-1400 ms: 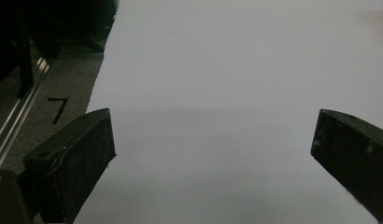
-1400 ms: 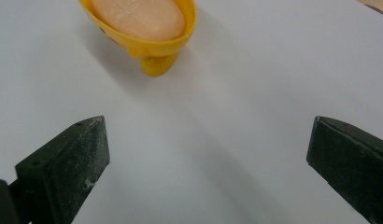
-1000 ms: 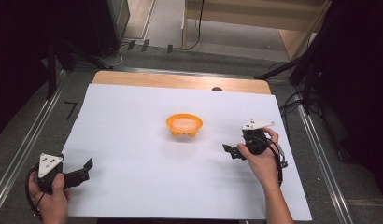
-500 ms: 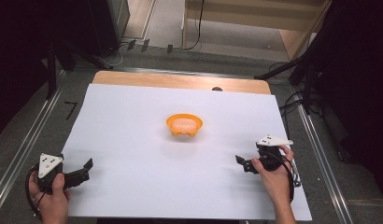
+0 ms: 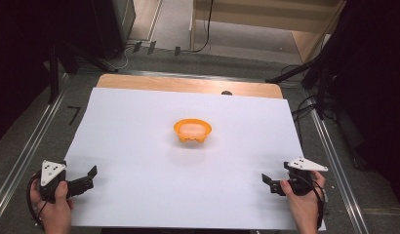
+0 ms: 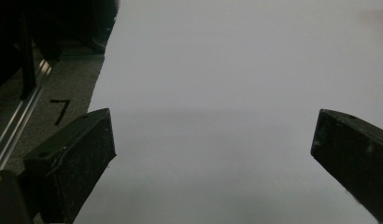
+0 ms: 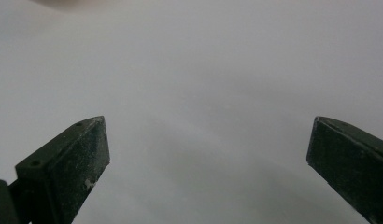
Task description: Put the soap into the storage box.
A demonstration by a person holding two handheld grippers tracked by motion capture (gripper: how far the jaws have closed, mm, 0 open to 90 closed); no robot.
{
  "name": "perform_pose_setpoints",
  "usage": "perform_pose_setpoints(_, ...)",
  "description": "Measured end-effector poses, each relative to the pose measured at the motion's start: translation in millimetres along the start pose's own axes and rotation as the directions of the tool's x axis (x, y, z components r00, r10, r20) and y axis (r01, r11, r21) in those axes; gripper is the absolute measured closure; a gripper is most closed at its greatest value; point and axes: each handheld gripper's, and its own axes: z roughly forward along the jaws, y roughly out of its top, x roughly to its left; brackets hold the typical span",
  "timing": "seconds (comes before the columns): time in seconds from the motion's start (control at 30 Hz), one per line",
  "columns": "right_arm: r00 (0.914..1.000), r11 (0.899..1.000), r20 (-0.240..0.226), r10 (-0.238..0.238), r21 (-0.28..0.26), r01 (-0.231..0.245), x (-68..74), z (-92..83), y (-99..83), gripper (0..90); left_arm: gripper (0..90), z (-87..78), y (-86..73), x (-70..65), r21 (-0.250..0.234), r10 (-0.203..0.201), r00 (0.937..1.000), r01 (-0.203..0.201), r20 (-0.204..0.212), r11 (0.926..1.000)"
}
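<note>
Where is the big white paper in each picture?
High view: the white paper covers most of the table, in the middle.
Left gripper view: it spreads from the centre to the right edge, behind the left gripper.
Right gripper view: it lies all across the picture, behind the right gripper.
Shared landmark: the black mark beside the paper's left edge also appears at the left of the left gripper view.

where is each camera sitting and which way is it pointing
High view: above the person's side, facing forward and down on the white sheet; orange bowl, both hands, left tool, right tool.
Left gripper view: rides the left tool, facing along open jaws.
Right gripper view: rides the right tool, jaws open.
All three share the sheet.
</note>
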Motion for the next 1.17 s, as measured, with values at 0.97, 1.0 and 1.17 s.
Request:
perform_pose_setpoints(0.97, 0.9867, 0.984, 0.103, 0.125, -0.142, -0.110, -40.3, -47.5, -53.3, 0.0, 0.0, -0.6, -0.3, 0.0, -0.007, -0.001, 1.0000, 0.001, -0.005, 1.0000)
perform_pose_setpoints(1.0, 0.9866, 0.983, 0.102, 0.128, -0.144, -0.112, -39.9, -47.8, -53.6, 0.0, 0.1, -0.5, -0.2, 0.1, -0.007, -0.005, 1.0000, 0.005, -0.005, 1.0000)
perform_pose_setpoints(1.17, 0.9875, 0.986, 0.103, 0.120, -0.130, -0.106, -39.1, -46.0, -54.0, 0.0, 0.1, -0.8, -0.2, -0.4, -0.005, 0.000, 0.9999, 0.000, -0.014, 1.0000)
